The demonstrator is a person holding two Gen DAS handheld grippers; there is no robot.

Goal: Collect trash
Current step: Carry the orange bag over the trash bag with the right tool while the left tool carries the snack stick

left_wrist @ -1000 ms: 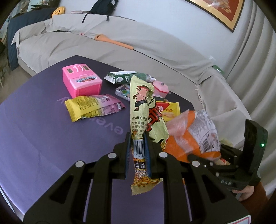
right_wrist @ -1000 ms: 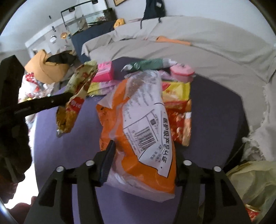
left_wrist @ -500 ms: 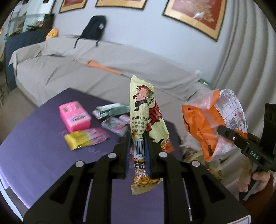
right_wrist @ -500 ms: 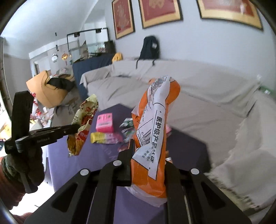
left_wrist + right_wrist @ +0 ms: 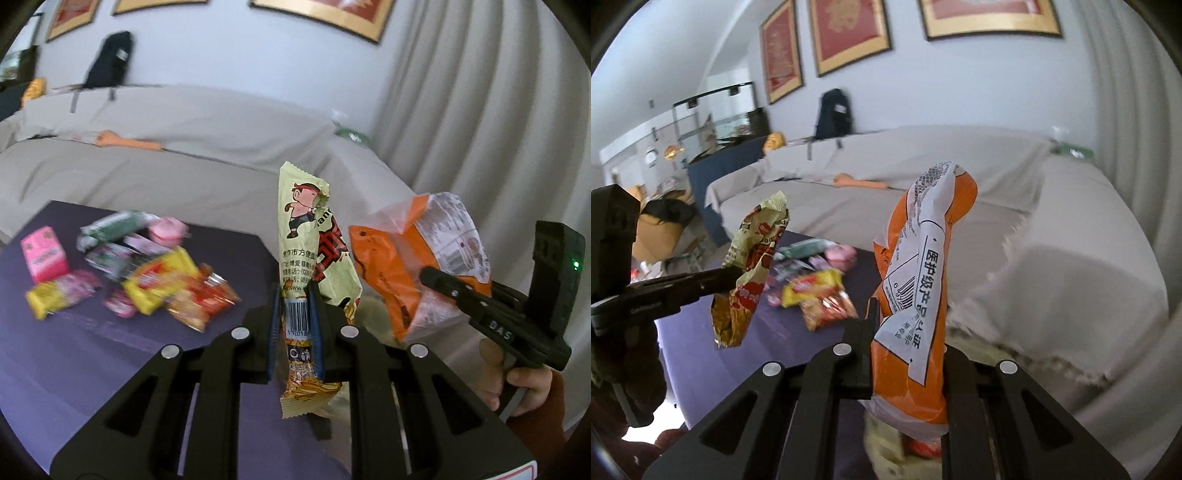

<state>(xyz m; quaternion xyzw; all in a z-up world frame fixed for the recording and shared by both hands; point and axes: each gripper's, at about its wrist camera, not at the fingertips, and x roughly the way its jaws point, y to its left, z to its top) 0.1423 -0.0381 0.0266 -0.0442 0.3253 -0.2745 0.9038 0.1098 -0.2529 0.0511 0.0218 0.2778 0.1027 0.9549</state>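
I read "DAS" on the right hand-held gripper [image 5: 496,325] and "医护级产品认证" on the orange bag [image 5: 923,295].

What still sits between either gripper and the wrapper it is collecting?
Nothing: the left gripper is shut on the yellow cartoon wrapper, and the right gripper is shut on the orange bag, both clear above the purple table.

Left gripper [image 5: 297,314]: risen from just above the purple table [image 5: 110,343], swung right toward the sofa's end.
Yellow snack wrapper [image 5: 314,251]: lifted clear with it, now seen against the grey sofa cover [image 5: 221,147].
Right gripper [image 5: 908,332]: jaws were apart around the bag a second ago, now clamped; raised off the table.
Orange bag [image 5: 923,277]: squeezed narrow and upright.
Wrappers left on table [image 5: 159,277]: now lower left in the left wrist view.
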